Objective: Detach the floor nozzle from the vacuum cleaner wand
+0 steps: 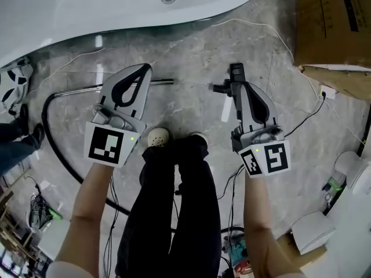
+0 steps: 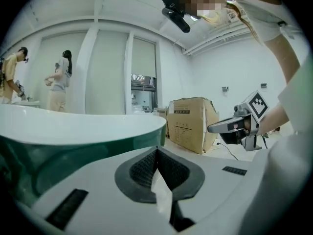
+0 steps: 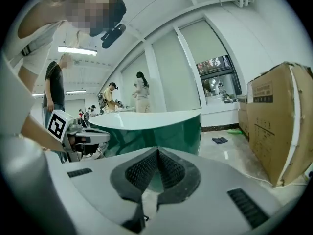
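Head view: my left gripper point(image 1: 144, 69) and right gripper point(image 1: 248, 88) both have their jaws pressed together, gripping nothing. Down on the floor, the metal wand point(image 1: 163, 81) pokes out from behind my left tip. A black vacuum part point(image 1: 235, 74) lies beside my right tip.

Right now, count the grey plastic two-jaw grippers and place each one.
2. The left gripper hangs at the head view's left, over the chrome tube; the right gripper at its right, over a black vacuum part. Both are shut. None seems hidden.
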Demonstrator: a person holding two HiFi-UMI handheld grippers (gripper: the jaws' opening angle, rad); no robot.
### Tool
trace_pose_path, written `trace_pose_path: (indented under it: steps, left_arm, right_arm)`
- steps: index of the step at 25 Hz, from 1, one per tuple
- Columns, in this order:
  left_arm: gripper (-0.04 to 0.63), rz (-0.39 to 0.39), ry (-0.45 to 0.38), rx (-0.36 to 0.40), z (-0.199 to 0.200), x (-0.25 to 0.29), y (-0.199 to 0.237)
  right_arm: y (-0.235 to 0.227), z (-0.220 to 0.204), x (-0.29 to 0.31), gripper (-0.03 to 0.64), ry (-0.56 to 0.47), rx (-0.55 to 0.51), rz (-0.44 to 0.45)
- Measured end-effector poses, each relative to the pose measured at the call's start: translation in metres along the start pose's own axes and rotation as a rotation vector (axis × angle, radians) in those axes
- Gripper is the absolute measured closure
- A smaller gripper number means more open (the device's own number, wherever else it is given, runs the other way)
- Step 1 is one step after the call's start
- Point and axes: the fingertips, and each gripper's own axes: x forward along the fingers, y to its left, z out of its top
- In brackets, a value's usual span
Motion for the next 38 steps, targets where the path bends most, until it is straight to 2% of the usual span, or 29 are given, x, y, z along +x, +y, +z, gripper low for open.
trace_pose_path:
  steps: [7,13,16,20,23,27,38]
  left_arm:
    - [0.586,0.014,-0.003,0.013,0.085,-0.046,-0.004]
    - [0.586,0.029,-0.035,0.002,0.145,-0.071,-0.004]
    - [0.586,0.039,-0.051,0.026,0.167,-0.082,-0.005]
    - [0.586,0.038,-0.050,0.038,0.180,-0.093,-0.010]
    - [0.586,0.027,-0.039,0.042,0.178,-0.100,-0.016]
    - [0.586,0.031,-0.023,0.010,0.173,-0.103,-0.014]
    - [0.586,0.035,-0.031,0.030,0.177,-0.098,-0.011]
  right_arm:
    - [0.024,0.090,-0.035,0.603,-0.011,0.050,-0.032]
    - [0.047,0.138,-0.058,0.603,0.006,0.058,-0.047]
    - [0.057,0.157,-0.066,0.603,0.014,0.045,-0.057]
    - [0.061,0.176,-0.072,0.603,0.005,0.014,-0.075]
    - [0.061,0.182,-0.078,0.603,-0.007,0.029,-0.097]
    - [0.059,0.183,-0.077,0.603,-0.002,0.027,-0.105]
    - [0.056,0.179,-0.077,0.603,0.005,0.010,-0.099]
